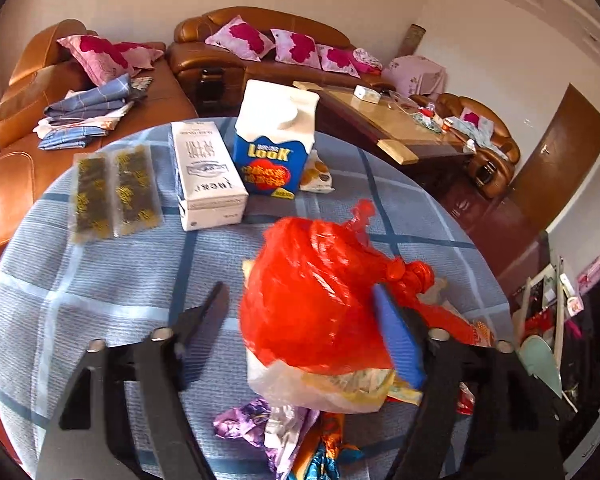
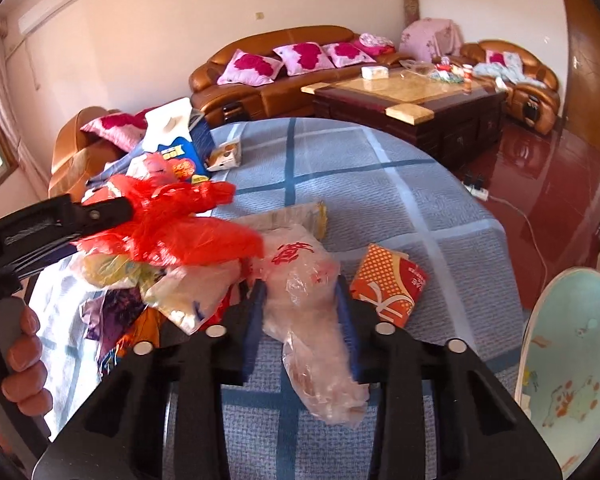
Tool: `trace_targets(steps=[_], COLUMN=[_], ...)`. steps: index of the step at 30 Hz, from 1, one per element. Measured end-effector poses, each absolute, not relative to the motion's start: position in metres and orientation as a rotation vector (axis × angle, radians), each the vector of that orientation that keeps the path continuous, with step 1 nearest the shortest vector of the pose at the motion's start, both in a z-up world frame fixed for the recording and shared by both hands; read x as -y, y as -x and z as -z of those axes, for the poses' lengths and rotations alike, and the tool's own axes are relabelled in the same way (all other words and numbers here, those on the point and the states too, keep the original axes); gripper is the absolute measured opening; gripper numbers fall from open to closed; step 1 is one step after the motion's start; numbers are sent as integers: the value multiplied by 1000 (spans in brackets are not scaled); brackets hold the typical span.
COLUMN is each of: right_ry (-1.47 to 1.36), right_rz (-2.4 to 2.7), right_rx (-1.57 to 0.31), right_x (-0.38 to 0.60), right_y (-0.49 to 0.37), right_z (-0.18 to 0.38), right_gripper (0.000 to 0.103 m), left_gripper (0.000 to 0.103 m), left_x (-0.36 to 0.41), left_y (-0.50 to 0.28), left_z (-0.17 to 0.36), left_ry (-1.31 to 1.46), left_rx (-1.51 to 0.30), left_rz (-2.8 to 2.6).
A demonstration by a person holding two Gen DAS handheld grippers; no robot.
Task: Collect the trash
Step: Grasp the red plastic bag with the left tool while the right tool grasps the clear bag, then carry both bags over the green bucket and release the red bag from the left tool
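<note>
A knotted red plastic bag (image 1: 316,300) lies on a heap of wrappers on the blue checked tablecloth (image 1: 100,280). My left gripper (image 1: 300,300) is wide open, its fingers on either side of the red bag; the right finger touches it, the left stands apart. In the right wrist view the red bag (image 2: 172,224) shows beside the left gripper's finger (image 2: 80,216). My right gripper (image 2: 302,300) is shut on a crumpled clear plastic bag (image 2: 308,312) with red print. An orange packet (image 2: 388,284) lies just right of it.
A blue and white carton (image 1: 274,144), a white box (image 1: 206,172), two dark snack packs (image 1: 116,192) and a small snack packet (image 1: 318,176) stand at the table's far side. Shiny wrappers (image 1: 284,432) lie near me. A pale green plate (image 2: 572,364) is at right. Sofas and a coffee table (image 2: 412,100) stand behind.
</note>
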State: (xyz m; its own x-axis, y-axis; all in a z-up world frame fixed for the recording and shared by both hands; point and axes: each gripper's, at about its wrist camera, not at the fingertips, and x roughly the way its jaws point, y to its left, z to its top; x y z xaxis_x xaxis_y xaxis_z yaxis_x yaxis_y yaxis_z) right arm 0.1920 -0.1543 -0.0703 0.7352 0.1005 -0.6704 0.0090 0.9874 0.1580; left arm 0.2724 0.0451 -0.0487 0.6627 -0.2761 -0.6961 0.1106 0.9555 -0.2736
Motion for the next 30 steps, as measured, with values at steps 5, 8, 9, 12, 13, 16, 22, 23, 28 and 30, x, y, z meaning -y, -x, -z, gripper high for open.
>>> trace_targets(steps=[5,8,9,12,13,16,22,23,28,30], right_ry=[-137,-167,-172,-189,-197,-209,-227,-229,-250,-259], right_rz=[-47,-49,-49,-46,-46,-41,-4,8,72,92], right_rx=[-686,-625,-600,-540,-519,-484,-437,-430,-409,-404], right_x=[151,158,160,166,169,178,204,209,243,254], right_y=[-180,-167,-161,-148,-142,-128,-93,-87,-59,-50], right_z=[62,46,40,23,17,5,-7,-9,-13,-14], right_gripper=[20,19,19,19,19,19,19,19,19,19], left_gripper=[25,22,22,22,22,22,22,22,22,22], left_x=[-44,-47,-48,-45,-45,-41,-21,-16,11,21], left_y=[-261,-250,-247,-231,-227,-210,-181,-176,-159,-154], left_z=[48,35,30,6,0,-18,-34,-35,-29,-26], left_ry=[234,253,251,231,224,215,198,196,186,176], left_rx=[-809,-768,-753,-680,-658,-595,-564,-561,-582,-589], left_rz=[255,260,255,254,255,262,302,310,345,355])
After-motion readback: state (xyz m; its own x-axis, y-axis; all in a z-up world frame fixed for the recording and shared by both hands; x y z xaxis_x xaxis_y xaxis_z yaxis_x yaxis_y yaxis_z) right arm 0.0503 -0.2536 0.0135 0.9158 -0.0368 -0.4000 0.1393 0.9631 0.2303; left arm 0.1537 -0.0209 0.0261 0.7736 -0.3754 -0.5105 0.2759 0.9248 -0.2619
